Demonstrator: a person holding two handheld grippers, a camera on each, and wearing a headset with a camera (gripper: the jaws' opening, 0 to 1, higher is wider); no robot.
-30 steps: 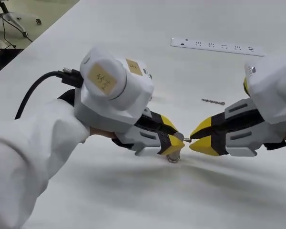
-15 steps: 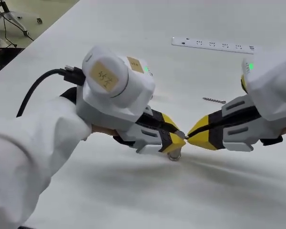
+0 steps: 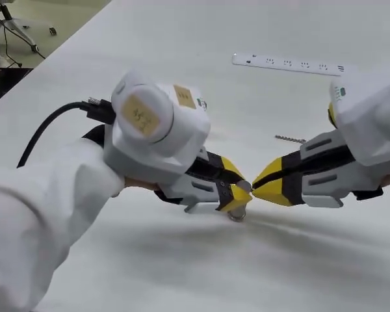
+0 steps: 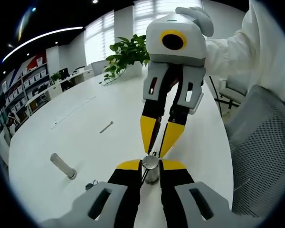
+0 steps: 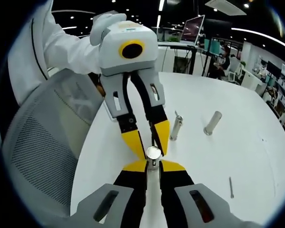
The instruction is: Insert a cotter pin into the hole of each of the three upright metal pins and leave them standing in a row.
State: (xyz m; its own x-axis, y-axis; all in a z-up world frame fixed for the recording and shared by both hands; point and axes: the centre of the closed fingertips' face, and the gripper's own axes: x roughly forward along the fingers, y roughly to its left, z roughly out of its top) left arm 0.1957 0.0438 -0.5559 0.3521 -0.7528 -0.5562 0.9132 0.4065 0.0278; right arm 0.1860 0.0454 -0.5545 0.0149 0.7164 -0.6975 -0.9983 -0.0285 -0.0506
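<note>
- Left tool: its jaws are clamped around the upright metal pin, the same hold as a second ago. The pin stands on the counter, on my side of the power strip and well apart from it.
- Right tool: its jaws are drawn almost together on a thin cotter pin. A second ago the tips stood just off the metal pin's head, with bare wire showing in the gap. Now they touch the head and the gap is gone.
- Reading: I judge that the wire has entered the hole. Whether it has passed right through, I cannot tell.
- Spare cotter pin: lies between the power strip and the held pin, unmoved.
- Second metal pin and third metal pin: on the counter beyond. I cannot tell whether either is fitted yet.
</note>
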